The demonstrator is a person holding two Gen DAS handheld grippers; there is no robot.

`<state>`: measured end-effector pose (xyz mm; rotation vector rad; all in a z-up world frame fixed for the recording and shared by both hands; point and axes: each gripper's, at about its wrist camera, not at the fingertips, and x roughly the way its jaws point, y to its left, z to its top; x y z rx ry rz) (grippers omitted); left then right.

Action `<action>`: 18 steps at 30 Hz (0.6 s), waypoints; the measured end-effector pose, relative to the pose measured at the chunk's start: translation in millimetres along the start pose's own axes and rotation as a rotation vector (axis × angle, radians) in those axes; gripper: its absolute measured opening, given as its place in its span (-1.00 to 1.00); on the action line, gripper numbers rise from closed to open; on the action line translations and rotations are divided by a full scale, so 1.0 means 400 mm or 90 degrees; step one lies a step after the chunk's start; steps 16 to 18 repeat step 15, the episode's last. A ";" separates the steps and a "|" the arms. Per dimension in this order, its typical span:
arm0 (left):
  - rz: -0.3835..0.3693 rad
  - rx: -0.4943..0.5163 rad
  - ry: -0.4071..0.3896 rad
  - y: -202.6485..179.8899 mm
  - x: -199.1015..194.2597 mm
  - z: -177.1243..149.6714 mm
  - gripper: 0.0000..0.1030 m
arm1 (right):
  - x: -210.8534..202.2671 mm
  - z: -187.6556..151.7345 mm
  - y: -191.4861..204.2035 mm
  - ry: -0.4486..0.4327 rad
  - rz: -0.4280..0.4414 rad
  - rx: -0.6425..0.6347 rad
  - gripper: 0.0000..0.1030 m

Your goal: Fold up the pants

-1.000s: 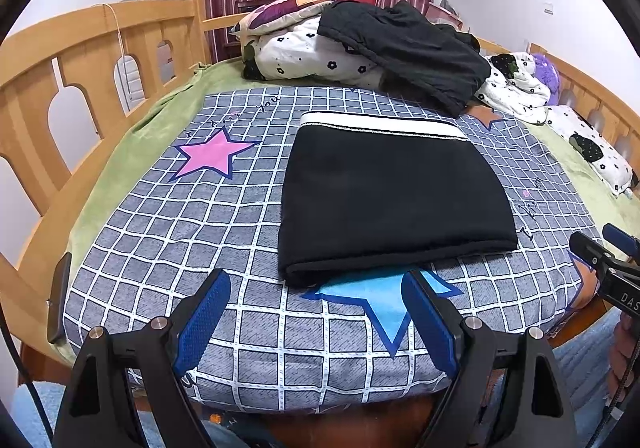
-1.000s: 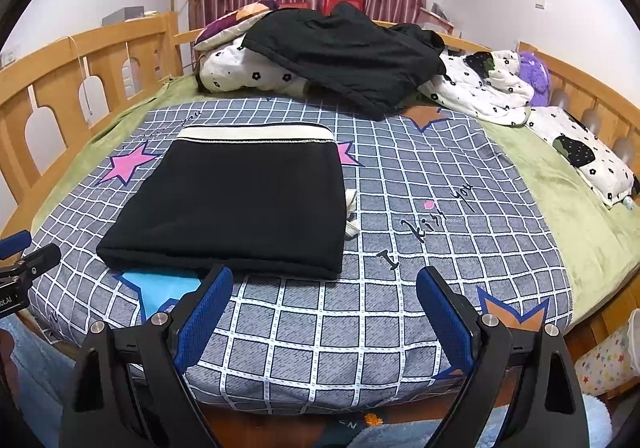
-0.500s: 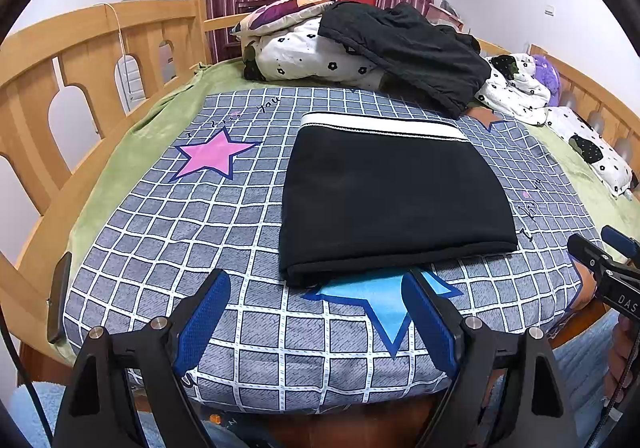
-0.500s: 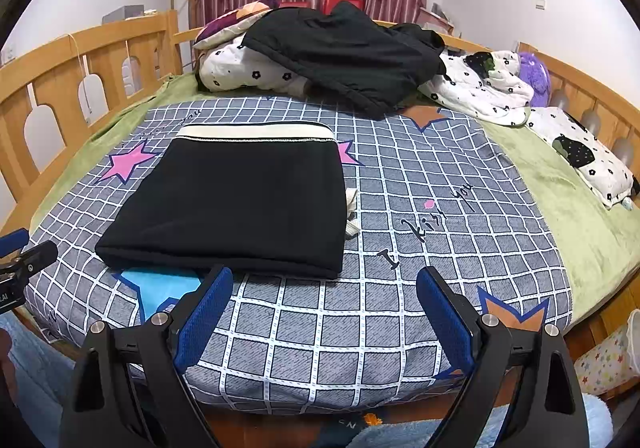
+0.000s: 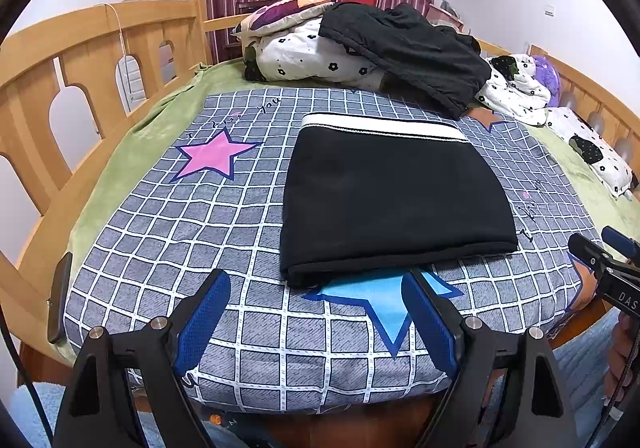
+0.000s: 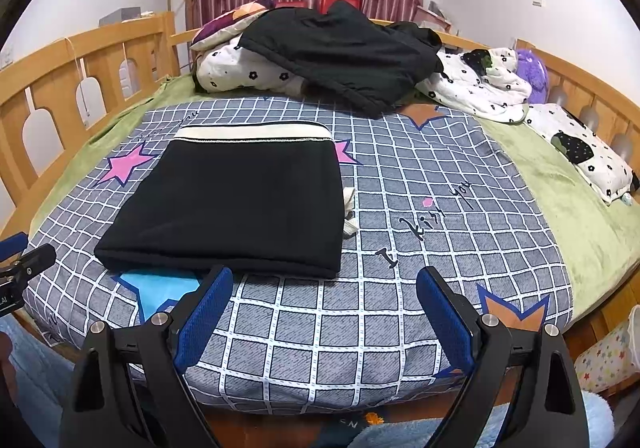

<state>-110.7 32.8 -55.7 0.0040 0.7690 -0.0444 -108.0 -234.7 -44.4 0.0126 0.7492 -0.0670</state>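
The black pants (image 5: 394, 200) lie folded in a flat rectangle on the checked bedspread (image 5: 168, 216), white waistband at the far edge; the left gripper (image 5: 316, 322) and right gripper (image 6: 324, 318) hover near the bed's front edge, jaws released and empty; folding looks finished, so next probably means only withdrawing.

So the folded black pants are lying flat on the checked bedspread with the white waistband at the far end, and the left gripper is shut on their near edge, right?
Not quite. The left gripper is open and holds nothing; the left wrist view shows its blue pads apart, short of the folded black pants. The rest holds: they lie flat on the checked bedspread, white waistband at the far end.
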 end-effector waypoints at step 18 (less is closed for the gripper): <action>-0.002 -0.002 -0.002 0.002 -0.003 0.000 0.69 | -0.002 -0.001 0.000 0.001 -0.003 0.004 0.78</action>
